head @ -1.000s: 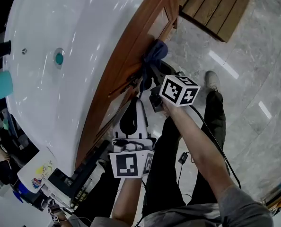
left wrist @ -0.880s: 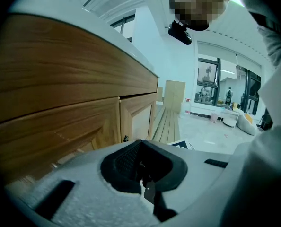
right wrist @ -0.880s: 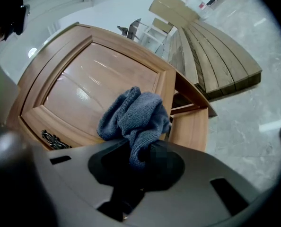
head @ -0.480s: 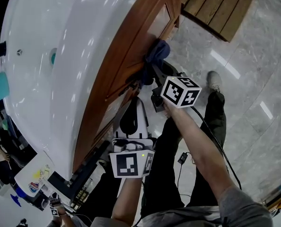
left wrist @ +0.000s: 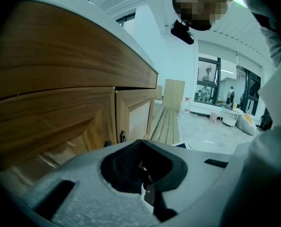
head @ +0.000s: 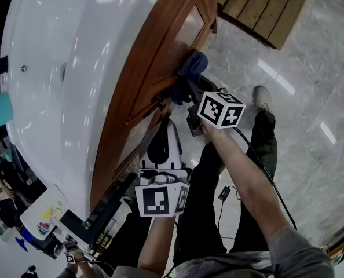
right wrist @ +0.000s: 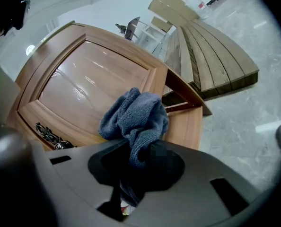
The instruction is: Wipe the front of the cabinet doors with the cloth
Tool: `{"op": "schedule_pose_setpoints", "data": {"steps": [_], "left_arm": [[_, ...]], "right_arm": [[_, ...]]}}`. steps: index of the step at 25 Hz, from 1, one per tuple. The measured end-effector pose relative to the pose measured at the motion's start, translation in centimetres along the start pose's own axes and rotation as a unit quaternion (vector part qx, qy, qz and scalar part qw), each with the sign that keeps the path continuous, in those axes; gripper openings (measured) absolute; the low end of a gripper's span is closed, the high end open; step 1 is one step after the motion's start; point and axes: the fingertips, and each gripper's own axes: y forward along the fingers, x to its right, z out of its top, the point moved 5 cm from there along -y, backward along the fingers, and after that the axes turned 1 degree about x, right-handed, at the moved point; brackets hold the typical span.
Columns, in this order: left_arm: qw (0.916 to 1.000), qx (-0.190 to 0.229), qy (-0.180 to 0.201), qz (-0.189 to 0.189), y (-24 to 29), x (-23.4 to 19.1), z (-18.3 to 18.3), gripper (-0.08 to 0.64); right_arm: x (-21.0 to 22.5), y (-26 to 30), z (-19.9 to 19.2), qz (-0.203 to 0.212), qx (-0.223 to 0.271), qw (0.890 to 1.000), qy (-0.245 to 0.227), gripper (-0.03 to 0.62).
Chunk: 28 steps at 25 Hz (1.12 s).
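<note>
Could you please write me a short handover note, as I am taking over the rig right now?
Right gripper: jaws shut on the blue cloth, which is bunched at a frame corner of the panelled cabinet door.
Left gripper: jaws together, empty, held low in front of the cabinet.
Done: cannot tell how much has been wiped; the panel looks glossy.
Left: wipe across this door's panel and frame, around its dark metal handle, then the neighbouring doors.
</note>
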Motion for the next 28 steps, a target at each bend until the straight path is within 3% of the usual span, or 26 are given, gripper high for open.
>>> {"op": "schedule_pose_setpoints", "data": {"steps": [13, 28], "left_arm": [[0.9999, 0.006, -0.013, 0.004, -0.3, 1.4, 2.2, 0.008], [0.9995, 0.017, -0.027, 0.007, -1.1, 3.6, 5.8, 0.008]], "right_arm": [[-2.6, -4.7, 3.9, 0.020, 0.000, 0.999, -0.039, 0.075], [-8.9, -12.6, 7.8, 0.056, -0.006, 0.988, -0.146, 0.075]]}}
